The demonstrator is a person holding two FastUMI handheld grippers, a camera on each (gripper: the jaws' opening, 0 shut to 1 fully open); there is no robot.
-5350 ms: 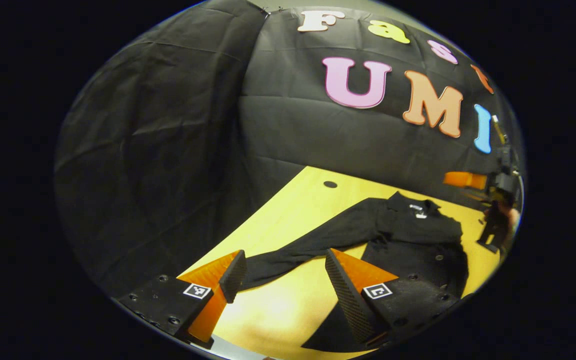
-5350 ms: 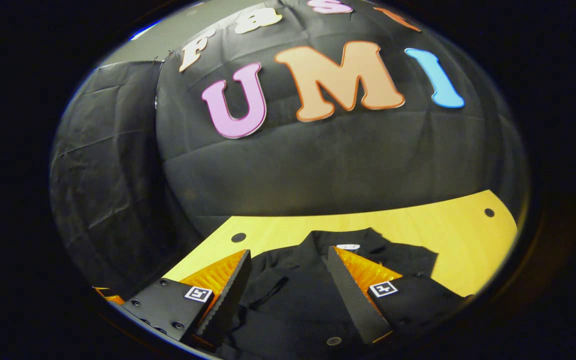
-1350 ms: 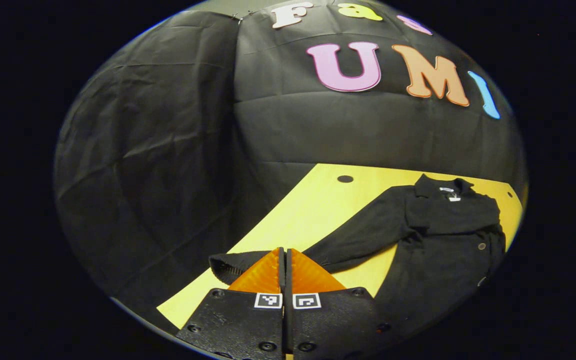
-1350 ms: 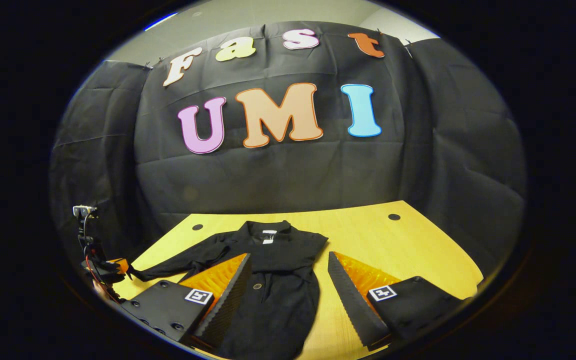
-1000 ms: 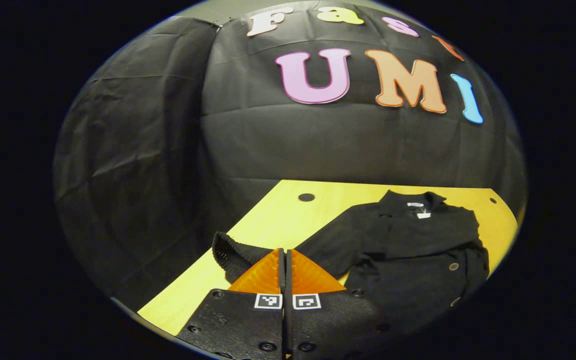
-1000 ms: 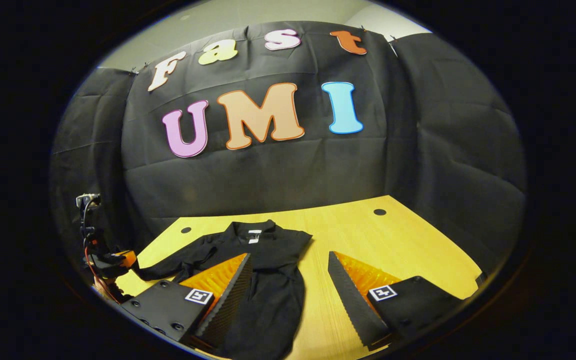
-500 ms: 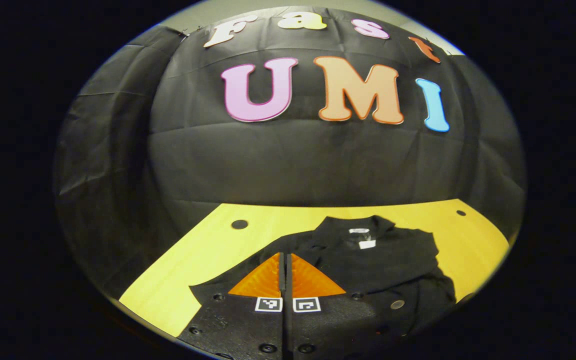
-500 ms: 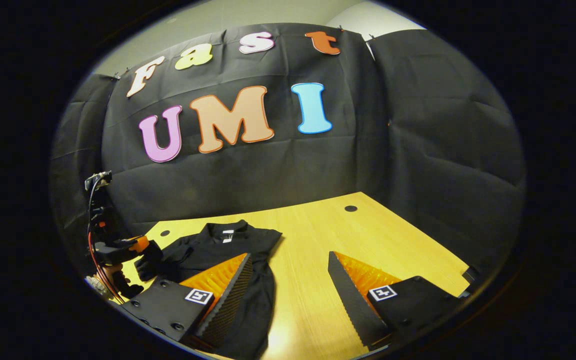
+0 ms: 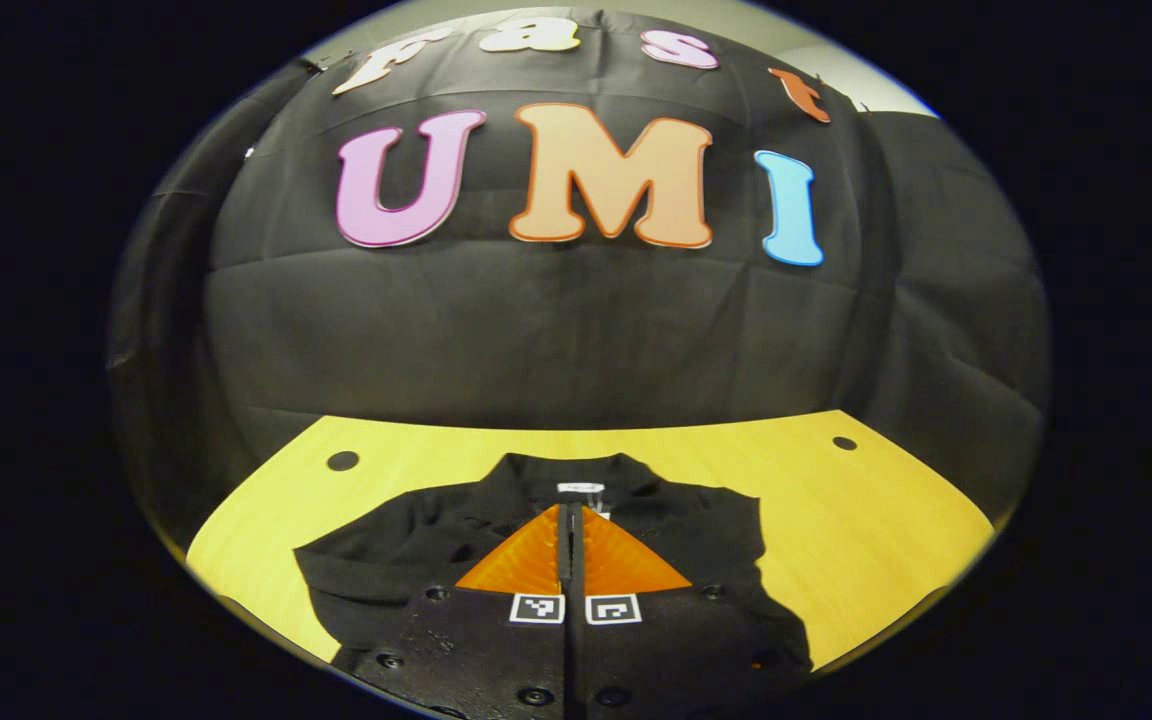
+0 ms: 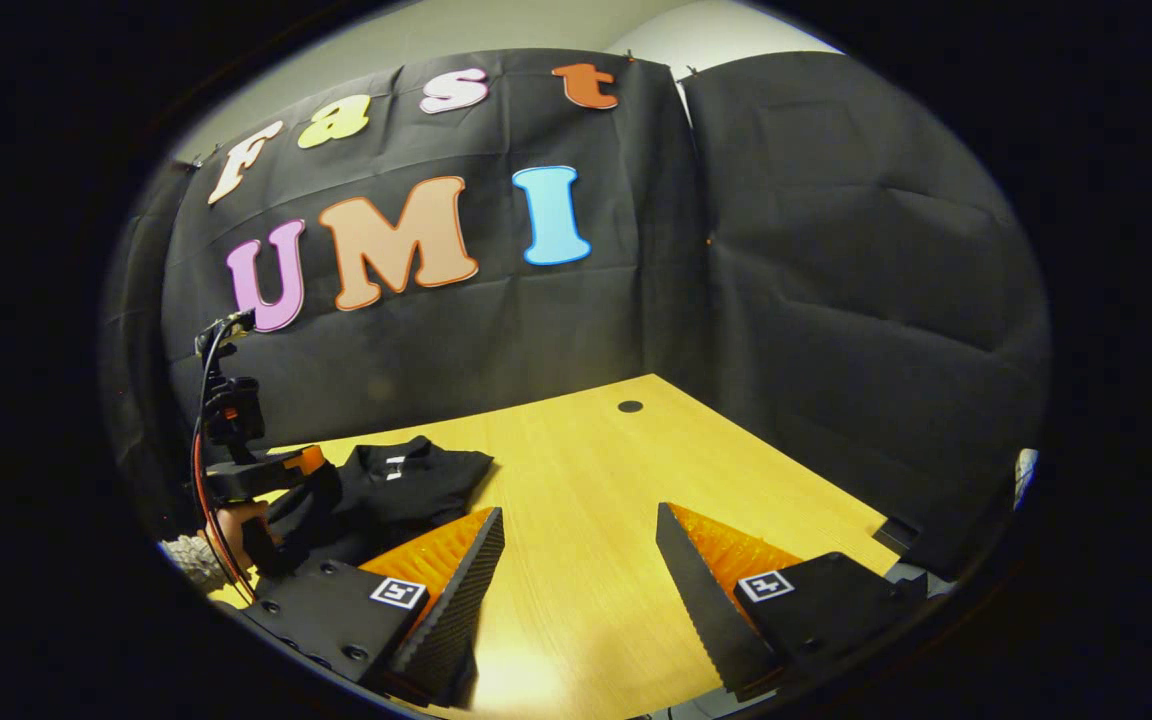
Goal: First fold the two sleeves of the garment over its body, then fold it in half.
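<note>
Now the left claw [image 9: 570, 520], clenched on the sleeve [image 10: 308, 505], sits low-centre over the garment [image 9: 676, 525] on the desk [image 9: 866, 520]; lay it flat before releasing; right claw [image 10: 576, 560] gapes, lower frame.

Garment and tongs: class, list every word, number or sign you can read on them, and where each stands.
On the garment, neck label: white, too small to read.
Left tongs: two square coded markers, patterns, no words.
Right tongs: one such marker on each finger, no words.
Readable text: none.
</note>
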